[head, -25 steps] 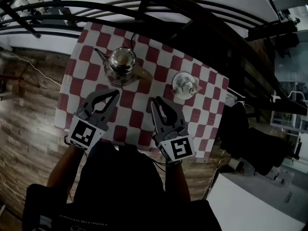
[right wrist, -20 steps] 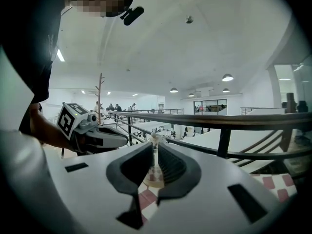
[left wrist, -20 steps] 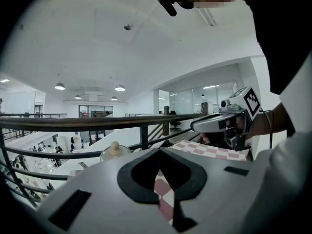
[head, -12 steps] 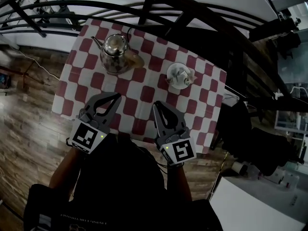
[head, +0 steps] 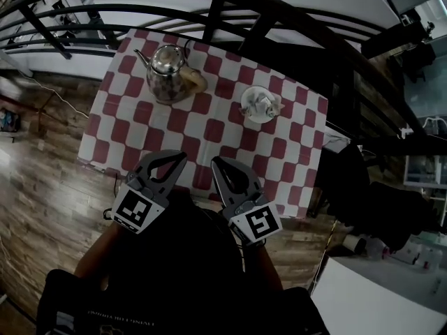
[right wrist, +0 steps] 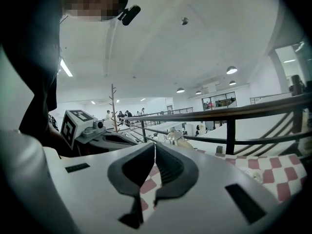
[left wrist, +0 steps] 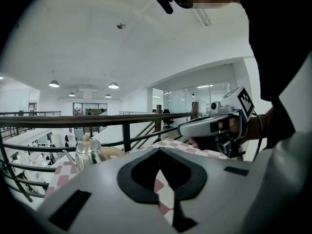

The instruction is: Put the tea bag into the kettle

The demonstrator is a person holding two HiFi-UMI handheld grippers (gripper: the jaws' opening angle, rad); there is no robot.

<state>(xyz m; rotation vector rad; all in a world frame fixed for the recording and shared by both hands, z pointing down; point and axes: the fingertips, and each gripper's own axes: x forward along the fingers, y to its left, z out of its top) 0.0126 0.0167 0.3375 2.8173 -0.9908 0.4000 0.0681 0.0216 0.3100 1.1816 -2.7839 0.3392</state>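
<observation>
A shiny steel kettle (head: pixel 166 72) with a tan handle stands at the far left of the red-and-white checked table (head: pixel 209 128). It also shows in the left gripper view as the kettle (left wrist: pixel 87 155). A white cup on a saucer (head: pixel 260 105) with something pale in it sits to the right. My left gripper (head: pixel 180 157) hangs over the table's near edge, shut on nothing. Beside it my right gripper (head: pixel 216 163) has just been closing with nothing between its jaws. Its tips (right wrist: pixel 154 145) now meet. Both grippers are well short of kettle and cup.
A black metal railing (head: pixel 230 9) runs along the table's far side. Wooden floor (head: pixel 42 152) lies to the left, dark bulky items (head: pixel 363 194) stand to the right, and a white surface (head: pixel 377 299) is at the lower right.
Both grippers have drawn back toward the person, from over the cloth to the table's near edge. The right gripper's jaws have closed. Kettle and cup have not moved on the table.
</observation>
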